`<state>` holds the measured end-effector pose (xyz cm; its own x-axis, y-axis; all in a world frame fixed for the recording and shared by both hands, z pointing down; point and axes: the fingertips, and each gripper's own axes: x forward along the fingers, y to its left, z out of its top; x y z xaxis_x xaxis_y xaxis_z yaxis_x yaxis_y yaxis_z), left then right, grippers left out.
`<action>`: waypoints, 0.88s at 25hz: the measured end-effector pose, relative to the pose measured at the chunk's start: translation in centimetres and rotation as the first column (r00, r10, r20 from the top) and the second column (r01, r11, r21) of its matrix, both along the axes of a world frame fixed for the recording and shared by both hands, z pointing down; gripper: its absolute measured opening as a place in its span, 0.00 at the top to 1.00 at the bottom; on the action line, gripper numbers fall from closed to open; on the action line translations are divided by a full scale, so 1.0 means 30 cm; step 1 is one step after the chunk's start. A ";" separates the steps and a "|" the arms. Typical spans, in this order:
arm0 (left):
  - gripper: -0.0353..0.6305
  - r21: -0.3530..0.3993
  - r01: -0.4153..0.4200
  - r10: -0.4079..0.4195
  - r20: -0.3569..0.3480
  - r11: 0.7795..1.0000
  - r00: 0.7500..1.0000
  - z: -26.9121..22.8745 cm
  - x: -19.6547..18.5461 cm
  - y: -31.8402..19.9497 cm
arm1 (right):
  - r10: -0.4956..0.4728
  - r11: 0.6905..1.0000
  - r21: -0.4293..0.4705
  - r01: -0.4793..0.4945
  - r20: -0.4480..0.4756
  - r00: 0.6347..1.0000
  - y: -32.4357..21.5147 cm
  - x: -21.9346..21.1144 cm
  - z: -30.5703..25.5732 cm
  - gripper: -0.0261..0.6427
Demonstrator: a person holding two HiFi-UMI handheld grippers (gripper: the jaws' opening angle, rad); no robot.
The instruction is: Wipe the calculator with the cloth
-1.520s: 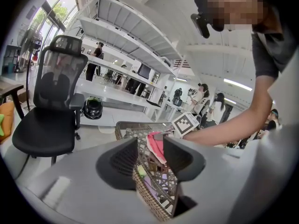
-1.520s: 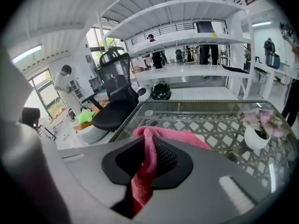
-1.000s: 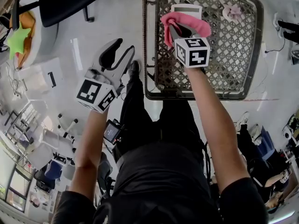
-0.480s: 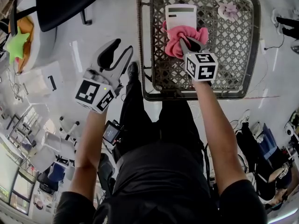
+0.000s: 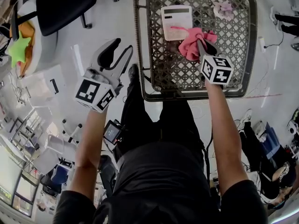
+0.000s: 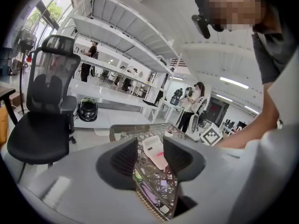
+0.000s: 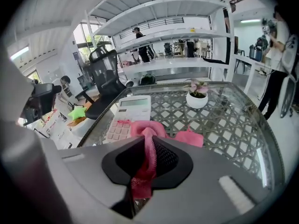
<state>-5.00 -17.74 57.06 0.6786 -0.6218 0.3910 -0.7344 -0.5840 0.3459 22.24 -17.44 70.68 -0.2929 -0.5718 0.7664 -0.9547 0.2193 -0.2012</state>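
The right gripper (image 5: 202,45) has its fingers pressed together on a fold of the pink cloth (image 5: 194,41), which lies on the near right corner of the calculator (image 5: 176,21) on the glass table (image 5: 233,50); the left gripper (image 5: 116,56) hangs off the table's left side, fingers spread on nothing. With nothing steadying the calculator, a firm stroke could skid it towards the nearby left rim, or the thin pinch could lose the cloth. Bare glass lies right and near; a small potted plant (image 5: 223,8) stands apart, far right
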 end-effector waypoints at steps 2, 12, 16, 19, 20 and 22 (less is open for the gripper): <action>0.66 0.005 0.000 0.000 -0.004 1.000 1.000 -0.006 0.002 -0.005 | 0.024 1.000 0.015 -0.024 -0.002 1.000 0.009 0.043 -0.034 0.91; 0.66 0.041 -0.007 0.007 0.016 0.999 1.000 -0.068 -0.023 -0.019 | 0.158 0.987 0.014 -0.158 -0.081 0.984 0.130 0.263 -0.073 0.91; 0.66 0.052 -0.013 0.012 0.031 0.999 0.999 -0.100 -0.046 -0.011 | 0.210 0.977 0.002 -0.211 -0.084 0.974 0.168 0.301 -0.040 0.91; 0.66 0.060 -0.024 0.021 0.047 0.998 0.999 -0.127 -0.066 -0.002 | 0.226 0.974 -0.016 -0.228 -0.084 0.971 0.192 0.307 -0.020 0.91; 0.66 0.062 -0.027 0.024 0.053 0.998 0.998 -0.137 -0.074 0.002 | 0.227 0.973 -0.022 -0.230 -0.083 0.970 0.198 0.308 -0.017 0.91; 0.66 0.067 -0.030 0.026 0.063 0.997 0.998 -0.159 -0.093 0.009 | 0.232 0.971 -0.031 -0.235 -0.078 0.969 0.211 0.310 -0.022 0.90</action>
